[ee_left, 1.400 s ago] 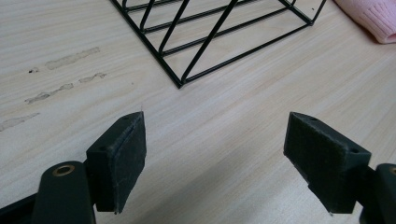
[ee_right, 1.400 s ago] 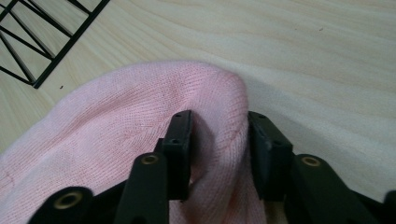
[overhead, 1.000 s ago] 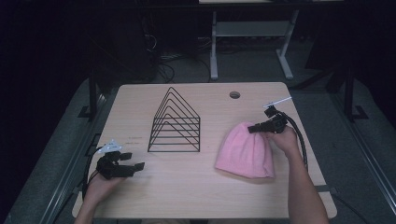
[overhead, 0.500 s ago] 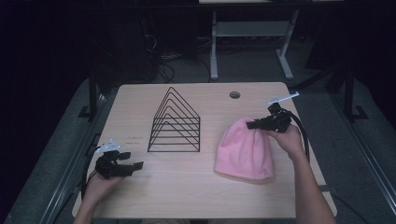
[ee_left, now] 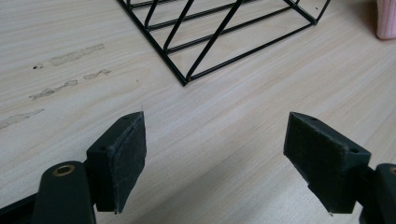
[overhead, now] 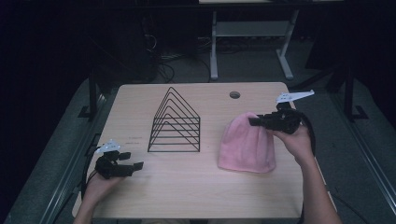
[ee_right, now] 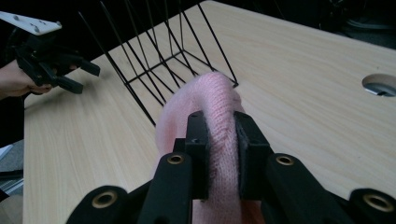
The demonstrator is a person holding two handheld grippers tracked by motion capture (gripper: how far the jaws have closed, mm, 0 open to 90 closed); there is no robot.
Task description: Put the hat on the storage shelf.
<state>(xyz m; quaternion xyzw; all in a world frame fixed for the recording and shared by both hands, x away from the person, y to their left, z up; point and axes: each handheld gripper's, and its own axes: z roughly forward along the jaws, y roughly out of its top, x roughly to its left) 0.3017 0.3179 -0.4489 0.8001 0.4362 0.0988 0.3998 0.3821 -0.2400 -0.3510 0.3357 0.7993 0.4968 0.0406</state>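
Observation:
A pink knit hat [overhead: 246, 142] lies on the right half of the wooden table [overhead: 201, 191], its top end lifted. My right gripper [overhead: 254, 122] is shut on that top fold; in the right gripper view the knit [ee_right: 217, 100] is pinched between both pads [ee_right: 200, 154]. A black wire rack [overhead: 175, 122] of nested triangles stands at the table's middle. My left gripper [overhead: 134, 161] rests near the front left edge, open, with bare wood between its pads [ee_left: 128, 156]. The rack's front corner [ee_left: 185, 80] lies just ahead of it.
A round cable hole [overhead: 235, 94] sits in the table near the back right. A white desk frame [overhead: 247, 42] and cables stand on the dark floor behind. Faint smudges [ee_left: 70, 56] mark the wood left of the rack.
My right gripper has lifted slightly and drawn right with the hat's top, stretching the hat upward. The left gripper has stayed put.

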